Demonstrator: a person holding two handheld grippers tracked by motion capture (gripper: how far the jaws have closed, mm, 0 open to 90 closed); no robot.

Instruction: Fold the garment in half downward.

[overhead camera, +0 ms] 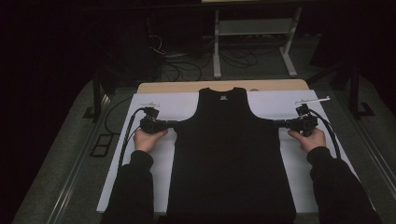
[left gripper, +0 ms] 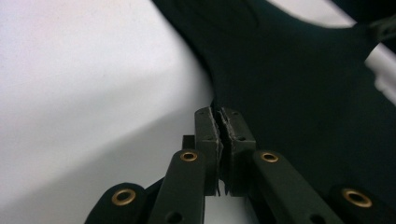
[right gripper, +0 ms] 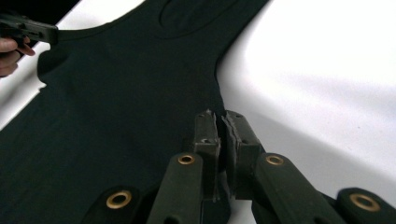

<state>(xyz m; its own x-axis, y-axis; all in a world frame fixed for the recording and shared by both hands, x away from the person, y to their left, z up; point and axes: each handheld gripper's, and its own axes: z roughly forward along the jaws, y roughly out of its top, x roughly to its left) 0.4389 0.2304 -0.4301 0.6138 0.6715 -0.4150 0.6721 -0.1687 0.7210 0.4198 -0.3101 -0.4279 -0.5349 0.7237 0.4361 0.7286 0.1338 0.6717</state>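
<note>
On the white sheet covering the worktop lies a black sleeveless top, spread flat with its neckline at the far edge and its hem toward me. All positions below are given relative to this top.

Left tongs: I hold them at the top's left side, level with the bottom of the armhole, pointing inward toward the fabric. Seen from the left gripper view, the left tongs have their two jaws pressed together, with the fabric edge running into the thin seam between the pads, so they pinch the top at its left side seam. My left hand wraps the body of the tool just outside the top's edge.

Right tongs: mirrored at the top's right side, at the same height below the armhole. Along the right gripper view, the right tongs are likewise pressed together on the cloth edge (the dark fabric passes between the pads and continues below them). My right hand grips the tool just outside the right edge.

Both side points are drawn outward, so the top's outline widens slightly at the two pinched places. Beyond the neckline, a bare strip of wooden worktop shows past the sheet.
</note>
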